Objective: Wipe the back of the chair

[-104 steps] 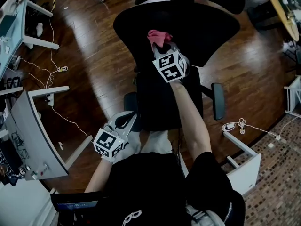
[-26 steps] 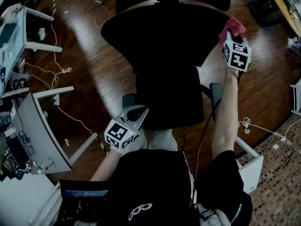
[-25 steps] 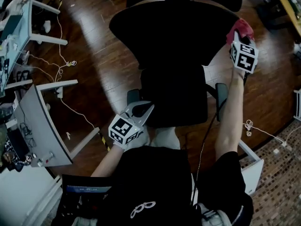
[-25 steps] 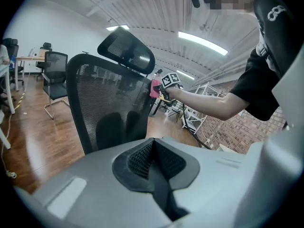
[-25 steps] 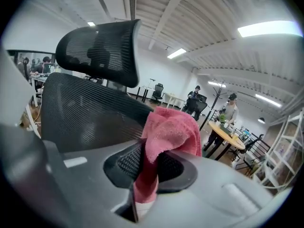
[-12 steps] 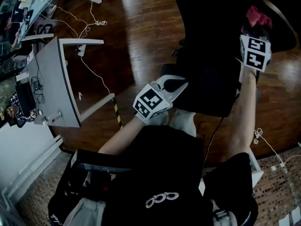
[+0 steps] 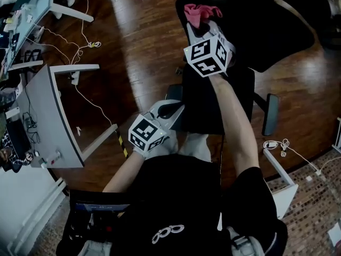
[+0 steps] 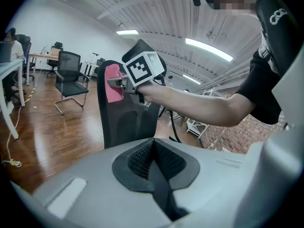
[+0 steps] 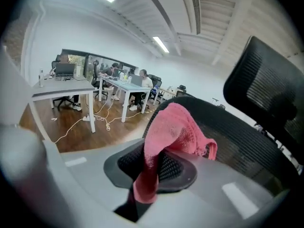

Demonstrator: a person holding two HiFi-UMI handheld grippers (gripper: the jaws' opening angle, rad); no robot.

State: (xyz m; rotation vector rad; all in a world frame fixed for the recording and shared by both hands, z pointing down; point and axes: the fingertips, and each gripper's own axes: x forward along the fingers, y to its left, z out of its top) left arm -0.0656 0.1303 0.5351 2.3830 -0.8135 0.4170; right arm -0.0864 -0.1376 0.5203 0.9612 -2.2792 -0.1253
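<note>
below, glossy wood floor (image 7: 133, 25), right gripper (image 7: 194, 28) pinching pink cloth (image 7: 200, 12), seemingly against chair (image 7: 266, 31)

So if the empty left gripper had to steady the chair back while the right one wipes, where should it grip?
Probably the chair back's upright side edge nearest the left gripper, below the pink cloth, coming in from the side: that rim looks thin enough for the fingers, the broad mesh face does not. That gripper is shut, so it must open first.
</note>
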